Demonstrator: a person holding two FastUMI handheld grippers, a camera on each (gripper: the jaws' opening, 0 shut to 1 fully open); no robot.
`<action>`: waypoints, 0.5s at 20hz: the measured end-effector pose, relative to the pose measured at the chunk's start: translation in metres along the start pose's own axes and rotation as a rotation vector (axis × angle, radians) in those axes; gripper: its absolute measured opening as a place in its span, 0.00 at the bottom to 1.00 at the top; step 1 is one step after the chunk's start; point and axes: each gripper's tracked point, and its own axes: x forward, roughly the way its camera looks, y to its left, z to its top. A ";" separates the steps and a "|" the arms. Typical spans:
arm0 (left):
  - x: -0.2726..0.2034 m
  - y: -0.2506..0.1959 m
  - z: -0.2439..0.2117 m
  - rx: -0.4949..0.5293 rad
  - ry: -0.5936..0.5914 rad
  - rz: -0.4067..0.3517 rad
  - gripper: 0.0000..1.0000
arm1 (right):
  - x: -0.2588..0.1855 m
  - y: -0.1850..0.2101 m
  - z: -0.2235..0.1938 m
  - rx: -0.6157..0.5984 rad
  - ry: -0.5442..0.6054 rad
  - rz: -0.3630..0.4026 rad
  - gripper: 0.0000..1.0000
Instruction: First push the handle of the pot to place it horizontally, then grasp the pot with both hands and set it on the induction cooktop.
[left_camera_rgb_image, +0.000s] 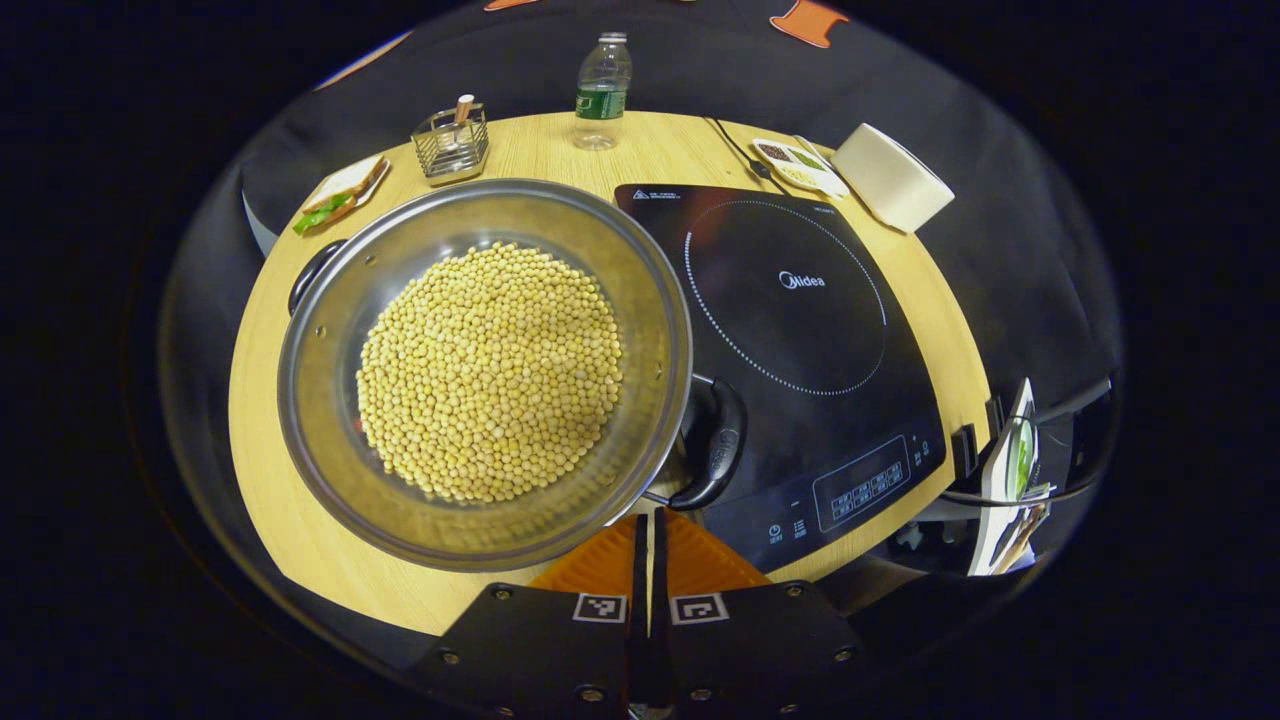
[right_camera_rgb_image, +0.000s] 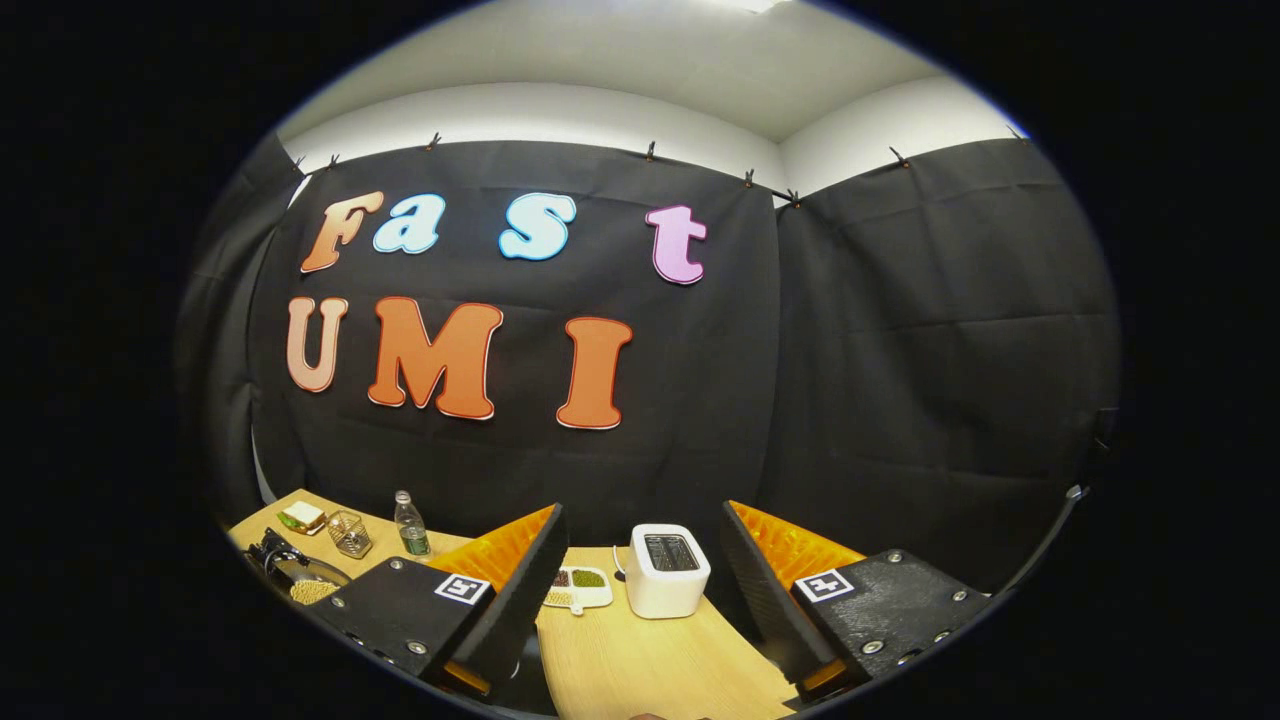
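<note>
The pot (left_camera_rgb_image: 485, 370), a wide steel one with sloping polished walls, sat on the table (left_camera_rgb_image: 290, 520) just left of the cooktop (left_camera_rgb_image: 800, 350), its right rim overhanging the cooktop's edge. It was filled well up with beans (left_camera_rgb_image: 490, 375), so it was likely heavy, and the load loose enough to slide and spill if the pot tipped; a level lift with both grippers looked necessary. The smooth curved wall would offer a poor, slippery hold, so the two dark loop handles were the sensible places to grip. The near handle (left_camera_rgb_image: 715, 440) lay at the pot's lower right, over the cooktop's edge, and the far handle (left_camera_rgb_image: 312, 270) peeked out at the upper left rim, so the pair ran on a diagonal in the left gripper view rather than straight across. The handles looked stiff and ought to take a push without flexing, though a laden pot would probably resist turning on the wood. The left gripper (left_camera_rgb_image: 649, 545) hovered over the pot's near rim with its fingers pressed together, nothing between them, just short of the near handle. The right gripper (right_camera_rgb_image: 640, 570) was raised and pointed at the wall, jaws spread wide and empty, with a toaster (right_camera_rgb_image: 668, 570) seen between them beyond and the pot far off at the lower left.
</note>
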 end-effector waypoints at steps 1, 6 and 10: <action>0.002 -0.003 0.007 0.010 -0.011 0.001 0.01 | -0.001 0.004 -0.001 -0.001 0.005 0.005 0.95; 0.004 -0.011 0.036 0.023 -0.062 -0.009 0.01 | -0.003 0.016 -0.007 -0.009 0.026 0.033 0.95; 0.006 -0.012 0.040 0.012 -0.036 -0.005 0.02 | -0.006 0.023 -0.012 -0.014 0.043 0.051 0.95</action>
